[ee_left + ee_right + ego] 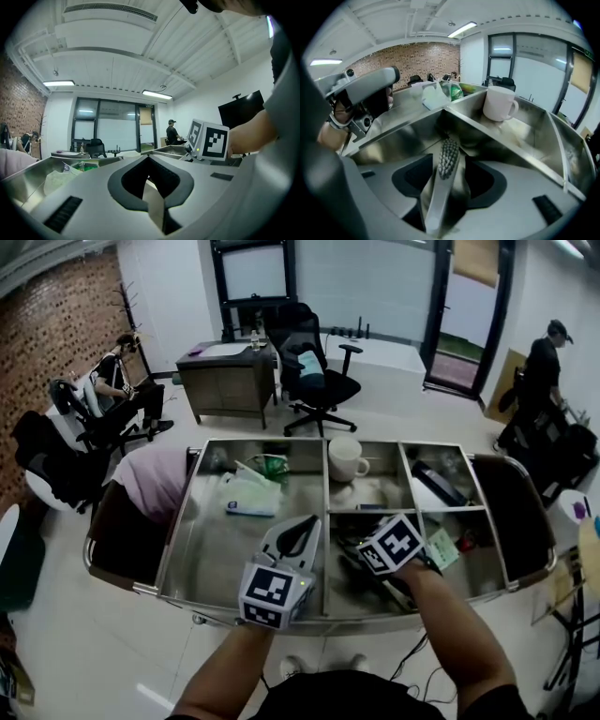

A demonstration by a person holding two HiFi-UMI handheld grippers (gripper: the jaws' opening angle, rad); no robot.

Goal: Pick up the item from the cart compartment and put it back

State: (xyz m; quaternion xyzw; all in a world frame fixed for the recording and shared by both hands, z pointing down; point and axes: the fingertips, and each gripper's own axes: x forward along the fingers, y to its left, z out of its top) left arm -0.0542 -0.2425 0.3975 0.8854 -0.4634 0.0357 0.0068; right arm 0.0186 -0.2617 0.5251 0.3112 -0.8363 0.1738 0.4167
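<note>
A grey toothbrush (446, 161) lies bristles-up between the jaws of my right gripper (449, 154), over the near middle compartment of the steel cart (326, 512). Dark gaps show on both sides of its handle, so the jaws stand open and do not press on it. In the head view my right gripper (361, 554) dips into that compartment, and the brush is hidden there. My left gripper (312, 519) hovers over the big left compartment, shut with nothing held; its tips (149, 158) meet.
A white mug (345, 459) stands in the far middle compartment. Green and white packets (253, 486) lie far left; dark items (436, 479) and a green note (442, 549) lie on the right. A pink cloth (155, 479) hangs at the cart's left end. People and an office chair (314, 371) are beyond.
</note>
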